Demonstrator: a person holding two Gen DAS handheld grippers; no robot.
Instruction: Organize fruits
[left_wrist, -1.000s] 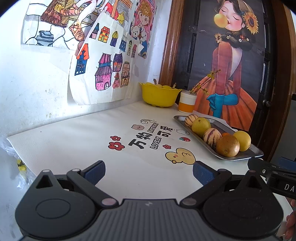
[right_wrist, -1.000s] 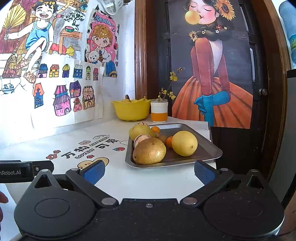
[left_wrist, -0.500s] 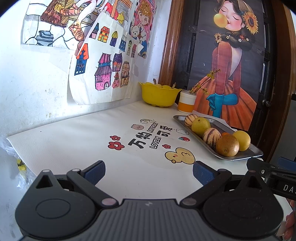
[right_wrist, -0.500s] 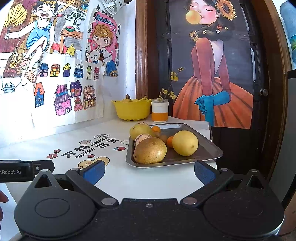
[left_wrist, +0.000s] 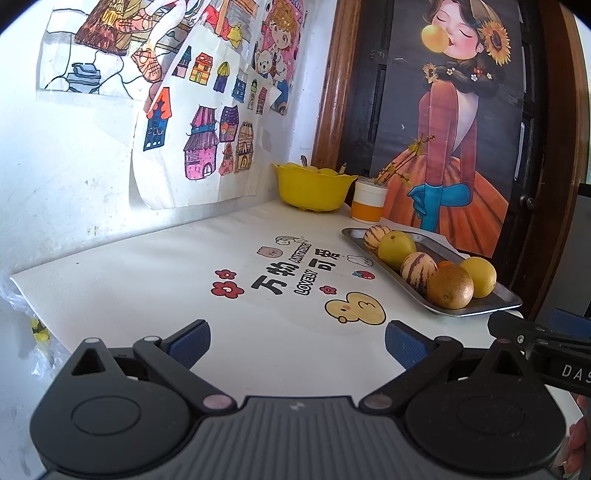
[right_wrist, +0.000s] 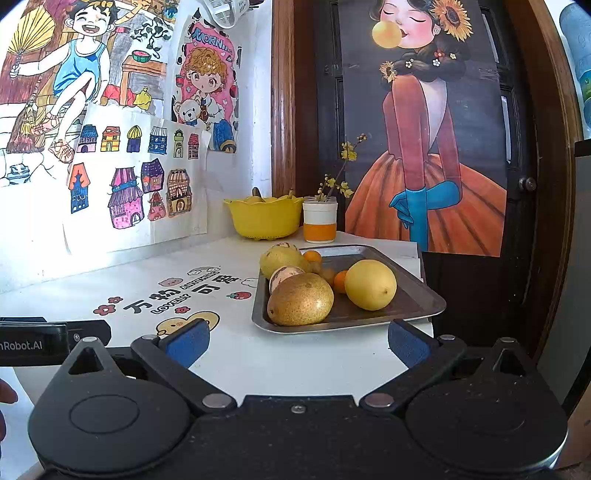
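Observation:
A steel tray (right_wrist: 413, 302) at the table's right edge holds several fruits: a brown pear (right_wrist: 301, 300), a yellow lemon (right_wrist: 370, 284), a yellow-green fruit (right_wrist: 280, 260), a striped melon (right_wrist: 286, 275) and small oranges (right_wrist: 340, 281). In the left wrist view the same tray (left_wrist: 506, 297) shows the brown fruit (left_wrist: 450, 287) and two striped melons (left_wrist: 419, 268). A yellow bowl (right_wrist: 264, 218) with fruit stands at the back. My right gripper (right_wrist: 297, 343) is open just before the tray. My left gripper (left_wrist: 297, 341) is open over the printed mat, left of the tray.
A white and orange cup (right_wrist: 320, 221) with yellow flower sprigs stands beside the bowl. Drawings hang on the white wall to the left. A dark door with a poster (right_wrist: 424, 147) is behind the table. Crumpled plastic (left_wrist: 22, 317) lies at the table's left corner.
Both grippers have drifted slightly; the tray appears a touch farther right in the right wrist view. Fruits have not moved.

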